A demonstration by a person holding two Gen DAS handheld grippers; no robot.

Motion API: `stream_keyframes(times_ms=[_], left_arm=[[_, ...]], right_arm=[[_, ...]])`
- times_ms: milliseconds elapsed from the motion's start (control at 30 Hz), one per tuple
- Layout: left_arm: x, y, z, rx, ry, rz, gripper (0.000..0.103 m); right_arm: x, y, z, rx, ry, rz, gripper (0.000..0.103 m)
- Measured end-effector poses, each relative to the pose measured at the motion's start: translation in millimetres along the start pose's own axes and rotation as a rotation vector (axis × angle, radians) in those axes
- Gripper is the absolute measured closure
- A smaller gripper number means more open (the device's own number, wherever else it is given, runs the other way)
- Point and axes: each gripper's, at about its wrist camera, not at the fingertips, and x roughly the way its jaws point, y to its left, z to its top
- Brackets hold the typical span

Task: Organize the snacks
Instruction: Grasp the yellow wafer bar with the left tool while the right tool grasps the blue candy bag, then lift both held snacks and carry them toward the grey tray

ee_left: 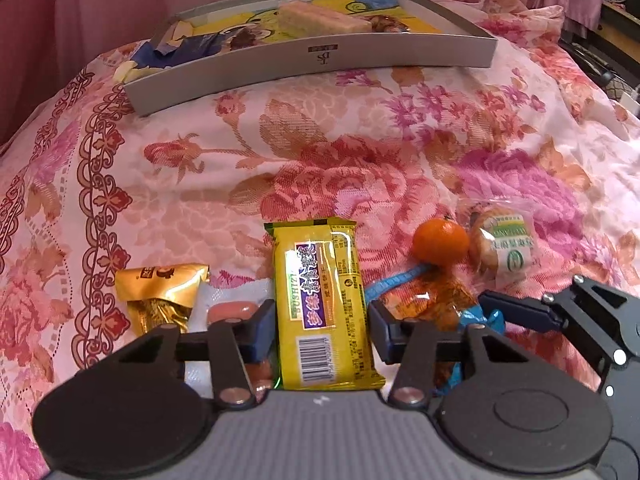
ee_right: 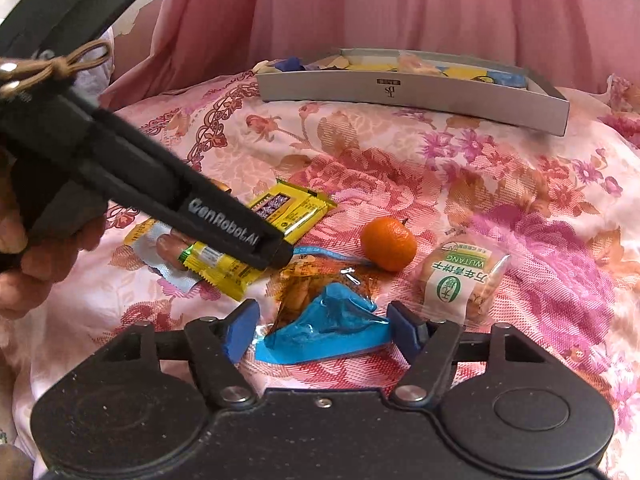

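Left wrist view: yellow biscuit packet (ee_left: 325, 304) lies lengthwise between the fingers of the left gripper (ee_left: 321, 332), jaws wide, pads just beside its long edges, not pinching. Likely light, crinkly, slippery film with brittle contents; take it across the middle, gently. Sausage pack (ee_left: 230, 312) and gold wrapper (ee_left: 162, 292) sit to its left on the floral bedcover (ee_left: 320, 152). Right gripper (ee_right: 322, 334) straddles a blue-and-orange pouch (ee_right: 328, 320), jaws wide. Mandarin (ee_right: 388, 243) and wrapped cake (ee_right: 460, 280) near. Grey box tray (ee_left: 304, 66) well apart, beyond.
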Motion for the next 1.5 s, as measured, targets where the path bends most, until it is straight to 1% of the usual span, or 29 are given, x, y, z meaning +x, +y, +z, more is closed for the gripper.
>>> stream_keyframes(times_ms=[133, 300, 367, 500, 667, 833, 1100, 1267, 1333, 1400, 1500], left_arm=[[-4.6, 3.3, -3.9, -0.029, 0.015, -0.017, 0.051], [-14.5, 2.9, -10.7, -0.046, 0.011, -0.017, 0.051], [-17.9, 2.2, -13.4, -0.059, 0.011, -0.015, 0.051], [-22.7, 1.7, -18.3, -0.071, 0.009, -0.011, 0.051], [-34.2, -0.7, -23.6, -0.065, -0.015, 0.009, 0.052], [-39.7, -1.4, -27.8, -0.057, -0.013, 0.019, 0.052], [-46.9, -9.0, -34.4, 0.042, -0.001, 0.089, 0.052], [-52.5, -15.9, -35.9, 0.146, -0.011, 0.154, 0.052], [-54.1, -16.6, -35.7, 0.162, -0.018, 0.165, 0.052], [-55.6, -14.2, -34.5, 0.143, -0.019, 0.155, 0.053], [-57.2, -6.5, -32.5, 0.070, -0.009, 0.122, 0.053]], right_arm=[[-0.7, 0.6, 1.3, 0.000, 0.016, -0.004, 0.033], [-4.8, 5.4, 2.5, -0.007, 0.033, -0.018, 0.035], [-8.6, 9.6, 2.2, -0.045, 0.018, -0.032, 0.035], [-14.2, 25.8, 0.3, -0.179, 0.005, -0.090, 0.035], [-20.7, 43.0, -5.2, -0.337, -0.016, -0.161, 0.036], [-27.1, 51.8, -11.4, -0.429, -0.033, -0.203, 0.036], [-32.7, 62.3, -19.6, -0.582, -0.070, -0.285, 0.036], [-32.5, 66.5, -26.0, -0.684, -0.092, -0.343, 0.036], [-34.0, 66.5, -26.9, -0.700, -0.109, -0.352, 0.036], [-36.1, 66.4, -26.9, -0.704, -0.120, -0.357, 0.036], [-38.5, 66.4, -27.0, -0.701, -0.127, -0.360, 0.037]])
